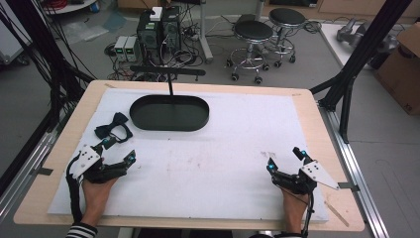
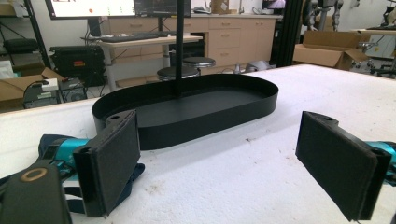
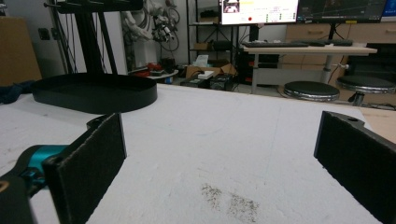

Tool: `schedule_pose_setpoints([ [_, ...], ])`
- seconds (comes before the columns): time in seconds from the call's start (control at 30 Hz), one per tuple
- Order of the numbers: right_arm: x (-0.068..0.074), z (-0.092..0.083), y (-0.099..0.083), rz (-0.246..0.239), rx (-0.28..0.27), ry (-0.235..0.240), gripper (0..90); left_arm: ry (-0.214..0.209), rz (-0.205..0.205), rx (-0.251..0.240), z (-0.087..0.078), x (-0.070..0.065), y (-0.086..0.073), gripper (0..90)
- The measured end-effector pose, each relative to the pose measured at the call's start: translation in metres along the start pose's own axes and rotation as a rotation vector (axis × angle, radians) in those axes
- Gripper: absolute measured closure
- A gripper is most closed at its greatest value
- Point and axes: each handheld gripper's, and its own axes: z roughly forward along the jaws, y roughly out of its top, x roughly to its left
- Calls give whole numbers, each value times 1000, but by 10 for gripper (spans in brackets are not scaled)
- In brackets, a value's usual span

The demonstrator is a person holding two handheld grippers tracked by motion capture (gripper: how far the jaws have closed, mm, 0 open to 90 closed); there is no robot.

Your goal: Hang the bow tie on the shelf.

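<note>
High view: oval black tray (image 1: pixel 169 113), fabric bow tie (image 1: pixel 113 126).

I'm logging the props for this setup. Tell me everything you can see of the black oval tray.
The black oval tray is a shallow, matte black dish, apparently metal, with a low upright wall and a flat floor. It holds nothing. A thin black post rises from its middle to a crossbar. It sits flat on the white mat, at the far left-centre of the table. A black bow tie lies just beside its left end.
</note>
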Motion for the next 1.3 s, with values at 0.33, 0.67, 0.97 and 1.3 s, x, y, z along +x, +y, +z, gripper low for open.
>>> schedule_pose_setpoints([
  [0.33,-1,0,0,14,-1,-1,12,3,2,1,0,-1,0,141],
  [0.67,1,0,0,-4,-2,-12,12,-6,7,5,1,-1,0,142],
  [0.97,1,1,0,1,3,-21,12,-33,6,-7,0,1,0,142],
  [1.3,2,1,0,-20,8,-17,12,-24,-13,74,2,4,7,142],
])
